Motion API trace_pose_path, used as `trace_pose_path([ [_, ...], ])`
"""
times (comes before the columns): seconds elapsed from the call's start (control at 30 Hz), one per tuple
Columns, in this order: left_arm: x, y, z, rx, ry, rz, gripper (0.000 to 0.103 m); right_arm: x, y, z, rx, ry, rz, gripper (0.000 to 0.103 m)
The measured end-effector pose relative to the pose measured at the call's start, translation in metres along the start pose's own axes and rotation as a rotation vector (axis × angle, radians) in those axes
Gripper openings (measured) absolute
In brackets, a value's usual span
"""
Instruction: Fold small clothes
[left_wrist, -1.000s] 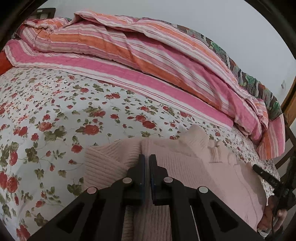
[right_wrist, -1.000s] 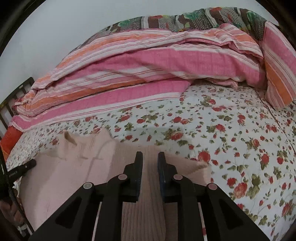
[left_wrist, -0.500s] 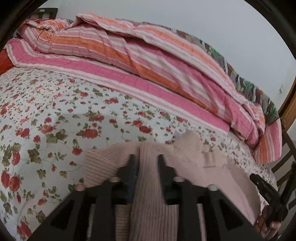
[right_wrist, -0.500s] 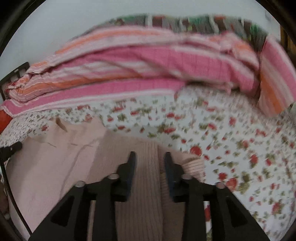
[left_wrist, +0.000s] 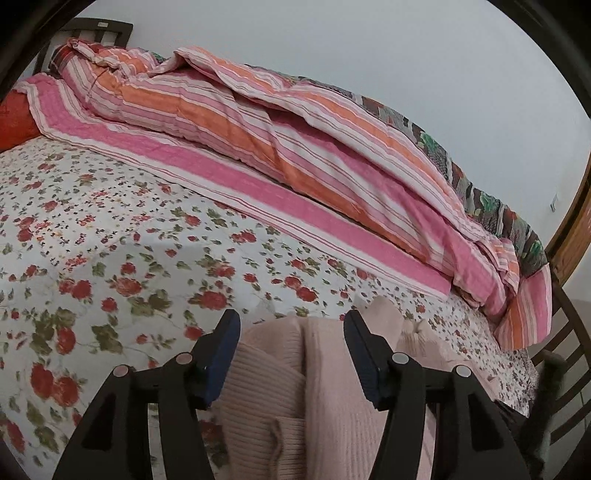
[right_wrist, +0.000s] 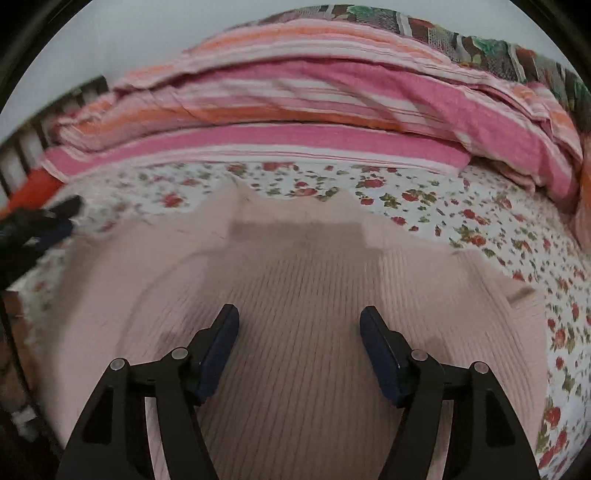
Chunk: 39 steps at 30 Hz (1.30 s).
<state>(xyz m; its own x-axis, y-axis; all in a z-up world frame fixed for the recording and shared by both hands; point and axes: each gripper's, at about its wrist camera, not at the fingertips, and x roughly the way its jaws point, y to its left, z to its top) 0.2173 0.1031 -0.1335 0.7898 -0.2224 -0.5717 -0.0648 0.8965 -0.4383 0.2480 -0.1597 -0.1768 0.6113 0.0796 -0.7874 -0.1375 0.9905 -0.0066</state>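
Note:
A pale pink ribbed knit garment (left_wrist: 295, 387) lies on the flowered bed sheet (left_wrist: 92, 258), with one part folded over itself. My left gripper (left_wrist: 291, 321) is open above its left edge and holds nothing. In the right wrist view the same garment (right_wrist: 295, 280) spreads wide under my right gripper (right_wrist: 299, 317), which is open and empty just above the ribbed cloth. The left gripper (right_wrist: 40, 225) shows as a dark blurred shape at the far left of that view.
A rolled pink and orange striped quilt (left_wrist: 295, 147) lies along the back of the bed against the wall, also in the right wrist view (right_wrist: 332, 103). A red cushion (left_wrist: 14, 122) is at the far left. A wooden chair (left_wrist: 565, 350) stands at the right.
Both grippers were shut on the garment a second ago; both have opened wide and let go of it. The folded part now lies flat on the garment.

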Motion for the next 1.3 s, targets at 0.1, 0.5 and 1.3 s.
trace_pose_path([
  [0.1, -0.001, 0.003, 0.001, 0.01, 0.008, -0.006, 0.056, 0.019, 0.0, 0.016, 0.005, 0.073, -0.068, 0.065],
  [0.5, -0.006, 0.005, -0.001, 0.039, 0.029, -0.043, 0.056, -0.005, 0.005, 0.005, 0.003, 0.044, -0.088, 0.061],
  [1.3, -0.071, -0.011, -0.062, 0.146, 0.133, -0.069, 0.06, -0.088, 0.021, -0.12, -0.082, -0.014, -0.019, 0.06],
])
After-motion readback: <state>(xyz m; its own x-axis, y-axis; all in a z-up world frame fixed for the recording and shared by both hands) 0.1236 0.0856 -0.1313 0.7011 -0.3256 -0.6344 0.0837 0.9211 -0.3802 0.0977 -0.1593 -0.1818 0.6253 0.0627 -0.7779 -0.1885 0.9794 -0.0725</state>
